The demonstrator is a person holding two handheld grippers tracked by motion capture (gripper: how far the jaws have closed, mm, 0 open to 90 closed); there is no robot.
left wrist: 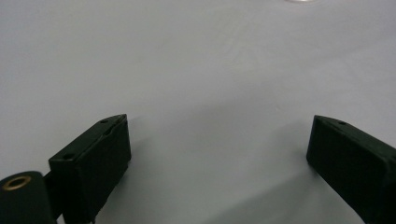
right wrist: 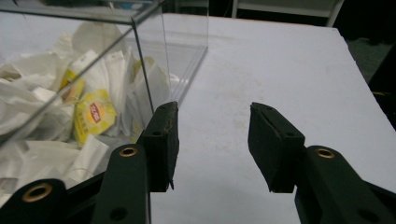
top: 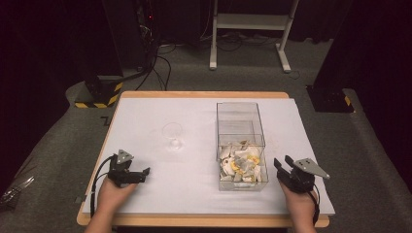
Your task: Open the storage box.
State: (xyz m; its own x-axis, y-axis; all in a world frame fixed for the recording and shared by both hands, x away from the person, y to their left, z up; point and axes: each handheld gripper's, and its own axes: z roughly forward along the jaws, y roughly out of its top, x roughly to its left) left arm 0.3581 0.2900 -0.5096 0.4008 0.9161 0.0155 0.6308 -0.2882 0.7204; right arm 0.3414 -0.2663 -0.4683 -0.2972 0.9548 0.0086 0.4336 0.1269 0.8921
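At a white table, the right gripper stands just beside the clear box of tea bags, its jaws parted around nothing; the box wall rises close off its left jaw. Across the table, the left gripper rests with jaws spread wide and empty over bare tabletop. A clear glass stands ahead of it, well apart from both tools.

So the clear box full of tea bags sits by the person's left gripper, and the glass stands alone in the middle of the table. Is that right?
Not quite. The high view shows the clear box of tea bags beside the right gripper, not the left gripper. The glass does stand alone mid-table.
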